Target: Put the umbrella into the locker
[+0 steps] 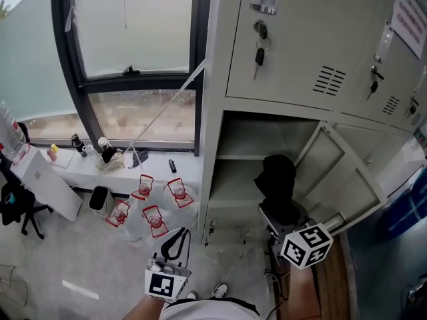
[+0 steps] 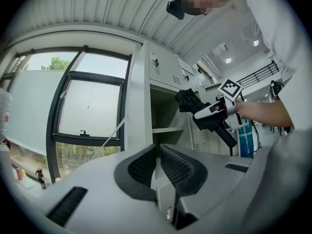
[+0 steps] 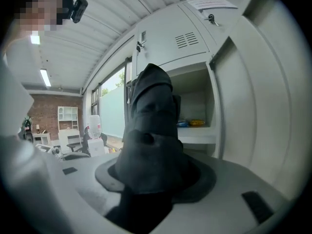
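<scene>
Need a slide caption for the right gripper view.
Right gripper clamps a folded black fabric umbrella, aimed at the open grey metal locker.

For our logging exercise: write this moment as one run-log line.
right gripper: shut on umbrella | left gripper: shut, empty | locker: door open

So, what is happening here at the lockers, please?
A person holds a black folded umbrella in the right hand-held gripper, whose jaws are closed on it. The umbrella is at the mouth of an open locker compartment and is not set down yet. The door stands open. The left hand-held gripper is shut and empty, near the person's body.
</scene>
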Tool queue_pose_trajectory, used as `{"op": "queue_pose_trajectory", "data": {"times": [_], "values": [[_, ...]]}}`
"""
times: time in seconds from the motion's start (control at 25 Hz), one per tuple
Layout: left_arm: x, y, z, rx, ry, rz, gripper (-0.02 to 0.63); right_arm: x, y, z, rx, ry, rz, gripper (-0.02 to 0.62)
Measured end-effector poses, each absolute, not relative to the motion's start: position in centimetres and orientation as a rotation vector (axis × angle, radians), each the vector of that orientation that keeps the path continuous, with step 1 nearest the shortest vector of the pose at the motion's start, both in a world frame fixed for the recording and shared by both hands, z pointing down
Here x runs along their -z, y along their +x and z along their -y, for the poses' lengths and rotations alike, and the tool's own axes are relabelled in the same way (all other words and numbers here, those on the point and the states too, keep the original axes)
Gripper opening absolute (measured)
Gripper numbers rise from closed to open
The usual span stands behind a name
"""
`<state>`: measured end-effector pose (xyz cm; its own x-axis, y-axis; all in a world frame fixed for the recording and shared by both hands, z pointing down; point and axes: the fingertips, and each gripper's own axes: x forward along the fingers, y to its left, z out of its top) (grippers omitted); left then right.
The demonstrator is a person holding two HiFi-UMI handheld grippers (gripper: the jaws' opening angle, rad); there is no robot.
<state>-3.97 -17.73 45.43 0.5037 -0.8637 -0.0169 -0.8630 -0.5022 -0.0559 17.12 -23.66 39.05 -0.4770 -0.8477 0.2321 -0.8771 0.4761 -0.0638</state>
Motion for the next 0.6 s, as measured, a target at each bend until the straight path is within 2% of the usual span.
{"op": "queue_pose_trajectory", "data": {"times": [0.6], "values": [[-45.0, -4.8, 16.8, -0.019, -2.664, -1.558, 0.044, -34.7, 15.5, 33.2, -0.021, 1.432, 2.415, 0.232]]}}
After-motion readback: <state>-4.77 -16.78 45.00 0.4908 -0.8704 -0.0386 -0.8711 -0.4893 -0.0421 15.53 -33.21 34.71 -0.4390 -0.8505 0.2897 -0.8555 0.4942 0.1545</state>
